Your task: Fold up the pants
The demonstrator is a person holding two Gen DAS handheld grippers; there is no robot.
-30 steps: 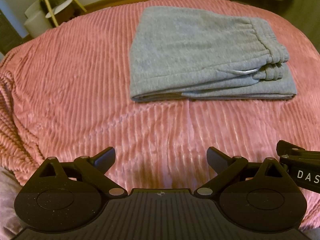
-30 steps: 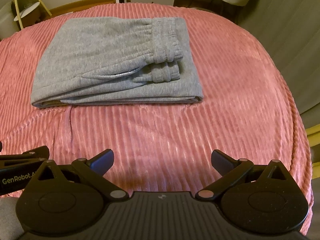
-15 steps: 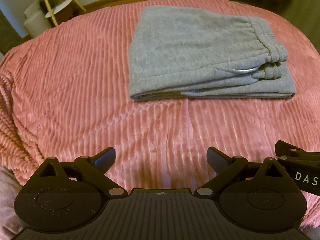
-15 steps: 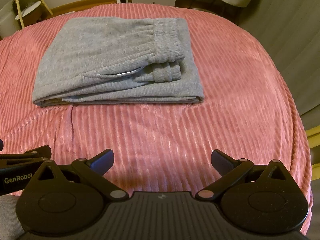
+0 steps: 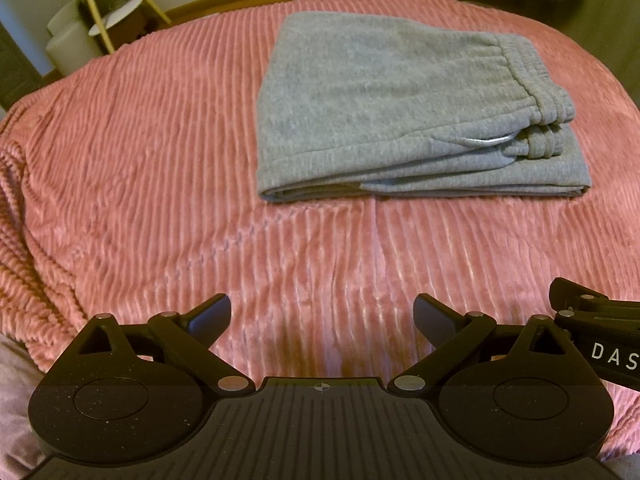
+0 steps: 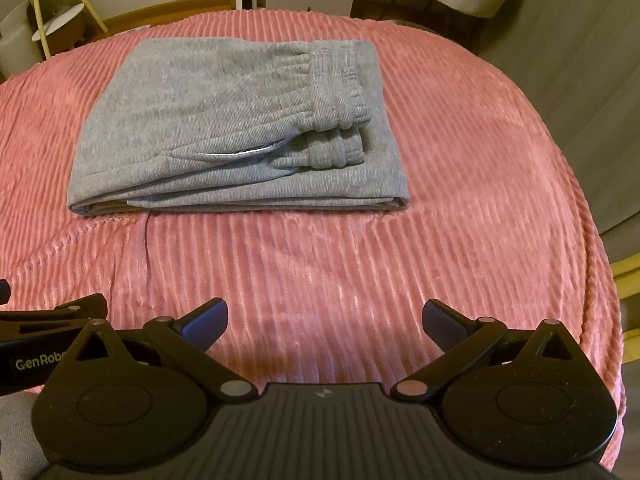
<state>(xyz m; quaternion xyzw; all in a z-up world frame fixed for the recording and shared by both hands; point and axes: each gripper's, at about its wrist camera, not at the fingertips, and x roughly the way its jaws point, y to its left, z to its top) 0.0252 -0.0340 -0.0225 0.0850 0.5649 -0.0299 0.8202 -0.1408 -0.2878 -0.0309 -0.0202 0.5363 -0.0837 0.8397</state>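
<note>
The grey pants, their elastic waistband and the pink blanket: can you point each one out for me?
grey pants [image 5: 360, 104]: left wrist view, on the flat top layer of the folded stack.
elastic waistband [image 6: 340, 84]: right wrist view, on the gathered ribbed band.
pink blanket [image 6: 320, 264]: right wrist view, on bare ribbed fabric in front of the pants.

1. A pink ribbed blanket is covering the bed, filling most of both frames.
2. Folded grey pants are lying directly on it, upper centre, waistband stacked toward the right.
3. A seam is running down the blanket below the pants.
</note>
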